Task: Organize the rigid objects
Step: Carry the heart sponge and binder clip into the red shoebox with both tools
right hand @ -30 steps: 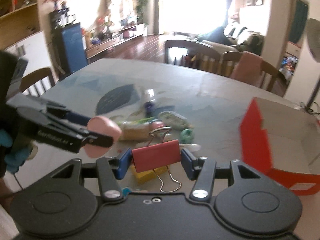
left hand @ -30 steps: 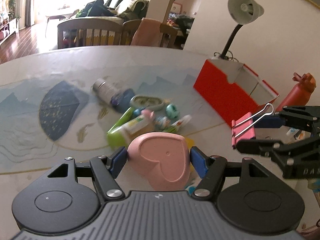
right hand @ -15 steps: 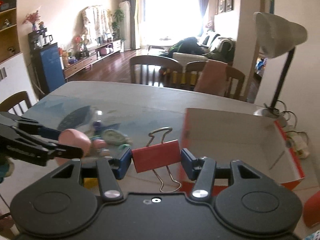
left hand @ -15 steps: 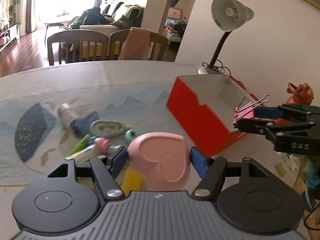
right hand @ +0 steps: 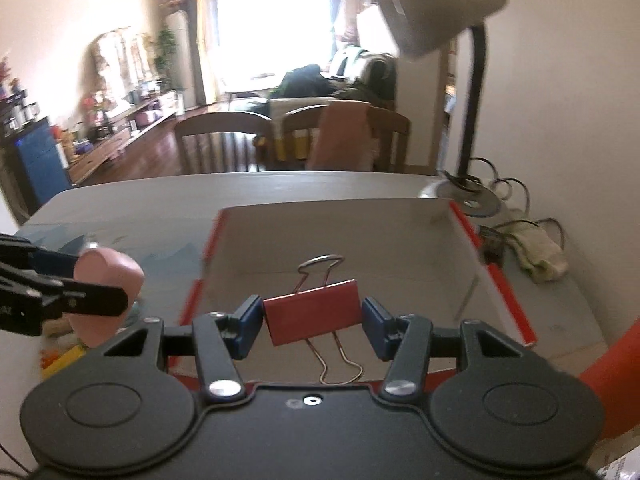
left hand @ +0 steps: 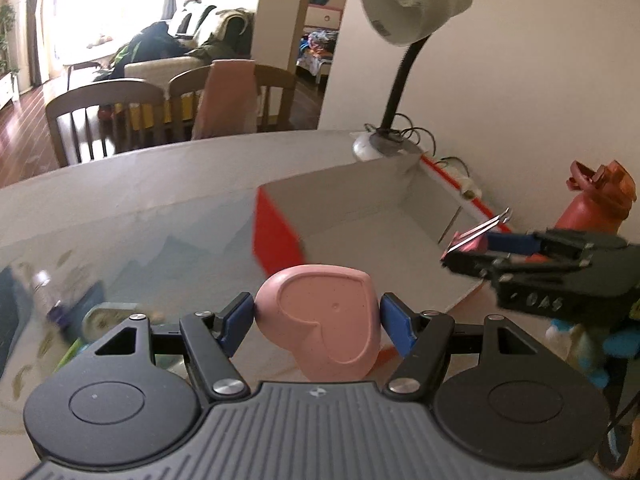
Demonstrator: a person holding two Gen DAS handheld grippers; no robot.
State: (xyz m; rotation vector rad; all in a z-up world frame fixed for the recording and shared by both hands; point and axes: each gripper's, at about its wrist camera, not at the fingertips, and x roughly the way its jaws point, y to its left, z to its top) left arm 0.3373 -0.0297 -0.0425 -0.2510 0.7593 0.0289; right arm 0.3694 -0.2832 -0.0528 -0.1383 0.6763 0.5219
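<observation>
The worktop, grey with a pale blue landscape print toward its left side, fills the middle of both views; wooden chairs stand at its far edge, one draped with a pink cloth.

The open red box, white inside, sits on the worktop near the wall; its interior appears bare in both views.

A white desk lamp on a black gooseneck stands on the worktop just behind the box's far corner, with cords coiled at its base.

An orange-red bottle stands upright to the right of the box, partly hidden behind the right claw in the left wrist view.

The left claw is closed partway on a pink heart-shaped dish; its blue pads press both sides of the dish. In the right wrist view the dish is held in the air to the left of the box, outside its left wall.

The right claw is closed partway on a red binder clip, gripped by its two ends, wire handles pointing forward and back. The clip is held over the near part of the box opening.

At lower left of the left wrist view, blurred small items lie loose on the worktop; they cannot be told apart.
</observation>
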